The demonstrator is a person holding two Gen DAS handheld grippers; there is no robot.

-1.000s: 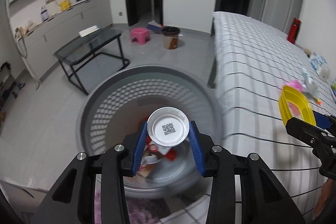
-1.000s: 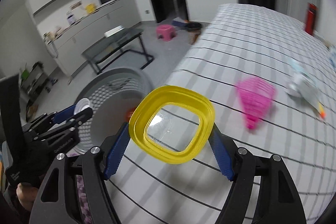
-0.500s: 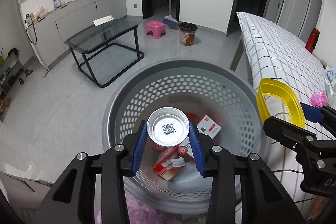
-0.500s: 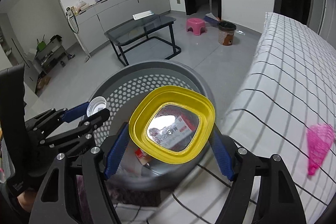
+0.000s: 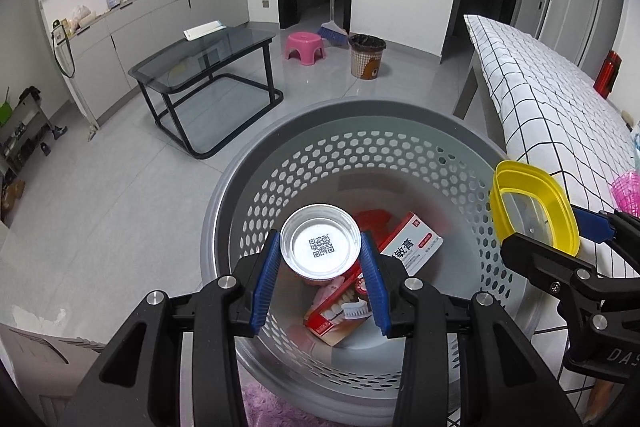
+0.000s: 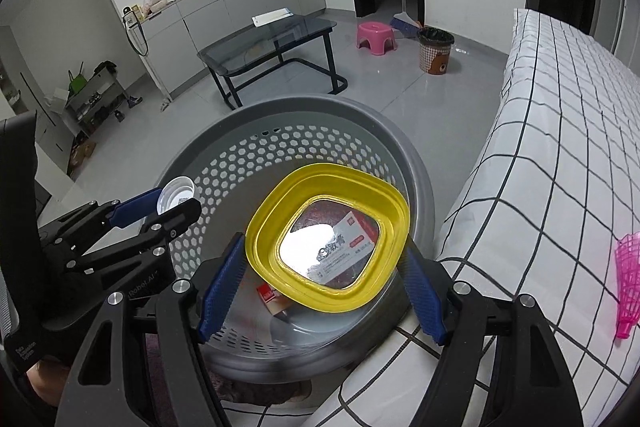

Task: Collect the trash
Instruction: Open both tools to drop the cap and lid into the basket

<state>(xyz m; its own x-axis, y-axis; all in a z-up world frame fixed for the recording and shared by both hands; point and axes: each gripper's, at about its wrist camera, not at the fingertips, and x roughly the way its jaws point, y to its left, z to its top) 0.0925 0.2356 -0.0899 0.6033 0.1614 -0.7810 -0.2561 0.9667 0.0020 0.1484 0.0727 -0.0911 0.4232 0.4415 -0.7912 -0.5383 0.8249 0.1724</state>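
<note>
Holding over basket [image 5: 240,211] at drop stage, left gripper [image 5: 320,267] clamped on cup [image 5: 320,247], right gripper [image 6: 320,279] clamped on yellow lid [image 6: 328,243], boxes [image 5: 408,247] already inside; next move judged: spread fingers, release both.

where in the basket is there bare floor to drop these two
Bare patch: the basket floor's right side, between the white medicine box and the perforated wall. Crowded: centre and near side, where the toothpaste box and a red package pile up.
</note>
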